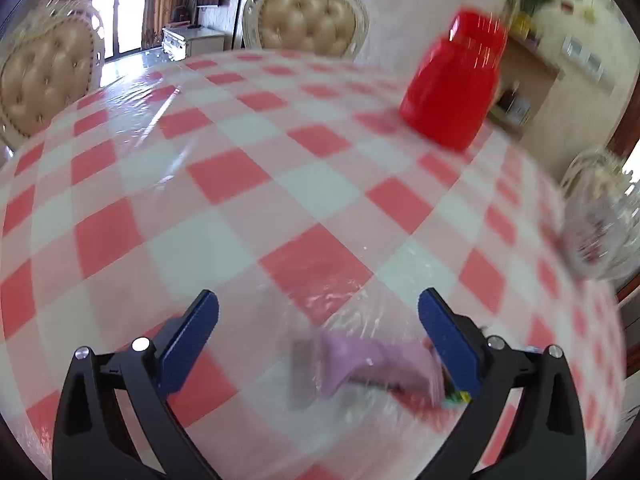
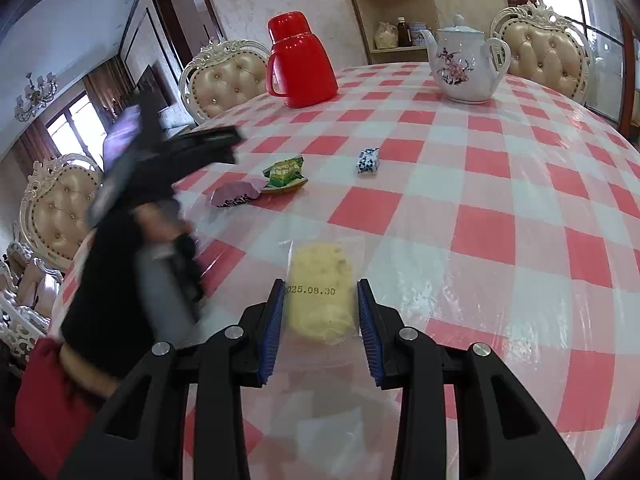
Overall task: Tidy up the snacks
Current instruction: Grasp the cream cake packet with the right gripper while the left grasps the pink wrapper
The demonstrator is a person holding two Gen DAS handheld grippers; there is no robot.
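Scanning the right wrist view from left: a person's left hand [image 2: 132,264] in a black glove, red sleeve [image 2: 44,392] behind it, carried the blurred left gripper [image 2: 208,140] over the table's left edge; its jaw state could not be told from here. Next came a purple snack packet [image 2: 234,194] touching a green snack packet [image 2: 285,174] on the red-and-white checked tablecloth [image 2: 520,184], print on both too small to read. A red thermos jug [image 2: 301,64] stood behind them near the far edge. At centre a yellow cake in a clear wrapper [image 2: 322,292], stamped "2025.08.30" with the first digit partly hidden, sat between the blue pads of the right gripper [image 2: 322,308]; jaws were narrowed to the wrapper's sides and appeared to grip it, though contact at the right pad looked marginal. A blue-and-white snack packet [image 2: 368,162] lay apart, mid-table, lettering unreadable. A white teapot [image 2: 464,64] with a pink flower print stood far right. In the left wrist view, heavily blurred, the left gripper [image 1: 318,320] had jaws wide open with nothing held; the purple packet [image 1: 372,364] lay on the cloth below between the fingers, nearer the right one, no pad touching it. The jug [image 1: 452,80] was upper right, a clear glass dish [image 1: 604,232] at the right rim.
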